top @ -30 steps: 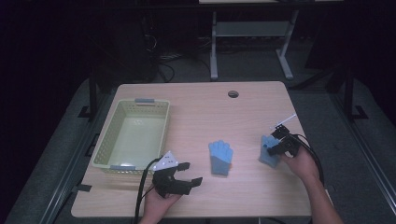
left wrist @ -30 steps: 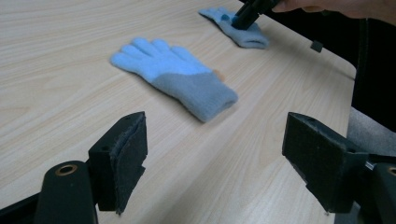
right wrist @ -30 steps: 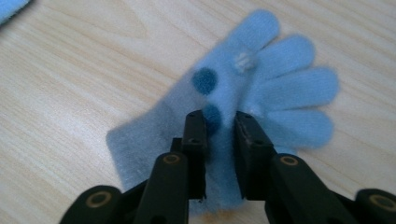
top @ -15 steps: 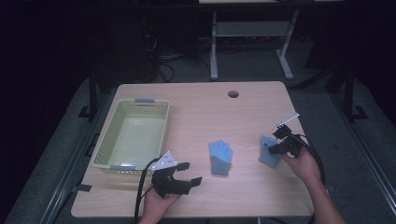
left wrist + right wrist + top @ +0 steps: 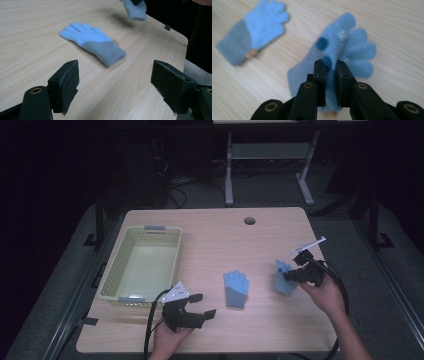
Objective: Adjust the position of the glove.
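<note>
On the table, largest first:
Light wooden table (image 5: pixel 210 230): near right corner cut off in the left gripper view.
Pale green slatted plastic basket (image 5: pixel 142 265): at left.
Flat blue knitted glove with grey cuff (image 5: pixel 235 289): mid-table; blurred in the right gripper view.
Pinched blue knitted glove (image 5: pixel 342 52): cuff hidden behind jaws.
Right gripper (image 5: pixel 329 68): clamped on that glove.
Left gripper (image 5: pixel 115 82): jaws spread, holding nothing.

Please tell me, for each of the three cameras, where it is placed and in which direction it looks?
High view: above the table, looking forward and down; both forearms, left gripper, right gripper.
Left gripper view: on the left gripper, along its open jaws toward the flat glove.
Right gripper view: on the right gripper, jaws pinching the held glove.
Shared: both gloves.
</note>
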Tool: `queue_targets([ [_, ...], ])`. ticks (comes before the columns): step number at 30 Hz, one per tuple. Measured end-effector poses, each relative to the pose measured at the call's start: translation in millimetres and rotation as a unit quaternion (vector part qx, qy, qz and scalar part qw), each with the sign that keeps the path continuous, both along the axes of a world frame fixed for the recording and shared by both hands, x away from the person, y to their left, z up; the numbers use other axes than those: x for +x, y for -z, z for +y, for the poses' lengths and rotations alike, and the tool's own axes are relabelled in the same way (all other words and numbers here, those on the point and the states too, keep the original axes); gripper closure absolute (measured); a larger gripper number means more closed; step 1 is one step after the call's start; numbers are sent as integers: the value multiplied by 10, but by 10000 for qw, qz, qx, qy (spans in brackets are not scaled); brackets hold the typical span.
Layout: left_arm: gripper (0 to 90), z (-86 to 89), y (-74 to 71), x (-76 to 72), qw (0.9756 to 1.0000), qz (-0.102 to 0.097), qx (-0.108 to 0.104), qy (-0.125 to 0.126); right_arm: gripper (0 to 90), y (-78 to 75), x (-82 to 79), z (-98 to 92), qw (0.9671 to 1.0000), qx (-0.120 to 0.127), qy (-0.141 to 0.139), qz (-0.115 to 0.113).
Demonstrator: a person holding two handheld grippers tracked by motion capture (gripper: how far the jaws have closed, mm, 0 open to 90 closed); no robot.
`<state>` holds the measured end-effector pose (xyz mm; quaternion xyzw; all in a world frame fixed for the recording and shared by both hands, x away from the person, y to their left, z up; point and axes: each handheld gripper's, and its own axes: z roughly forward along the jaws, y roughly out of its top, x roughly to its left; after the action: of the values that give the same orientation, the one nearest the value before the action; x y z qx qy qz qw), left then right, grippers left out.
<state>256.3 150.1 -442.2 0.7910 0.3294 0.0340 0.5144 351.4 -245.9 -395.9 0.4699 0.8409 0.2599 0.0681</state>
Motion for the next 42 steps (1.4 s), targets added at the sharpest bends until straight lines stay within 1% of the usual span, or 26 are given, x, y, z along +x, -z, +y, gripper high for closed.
queue_targets([
  [3, 223, 8, 6, 6, 10000, 14, -16, -4, 805, -71, -12, 48, 9999, 72, -79, -69],
  [11, 223, 13, -1, 3, 10000, 9, -7, 3, 804, -172, -34, 226, 9993, -5, -338, -181],
  [12, 223, 13, 2, 3, 10000, 25, -13, -9, 804, -189, -38, 253, 9991, 26, -376, -196],
  [16, 224, 23, 5, 8, 10000, 39, -30, -9, 804, -235, -27, 327, 9986, 25, -471, -224],
  [21, 224, 22, -8, 5, 10000, -11, -57, -18, 804, -274, -26, 434, 9979, 24, -588, -252],
  [24, 224, 31, -2, 7, 10000, 19, -17, -11, 804, -304, -26, 489, 9974, 59, -656, -284],
  [29, 224, 25, -10, 1, 10000, -27, -51, -15, 803, -310, -20, 582, 9966, 69, -761, -318],
  [36, 224, 30, -3, 9, 10000, -7, -10, 13, 802, -345, -19, 740, 9949, 86, -947, -329],
  [39, 224, 29, -15, 3, 10000, -46, -35, -8, 801, -353, -20, 804, 9944, 93, -1010, -311],
  [42, 224, 28, -19, -2, 10000, -34, -26, 5, 801, -371, -26, 856, 9936, 116, -1075, -324],
])
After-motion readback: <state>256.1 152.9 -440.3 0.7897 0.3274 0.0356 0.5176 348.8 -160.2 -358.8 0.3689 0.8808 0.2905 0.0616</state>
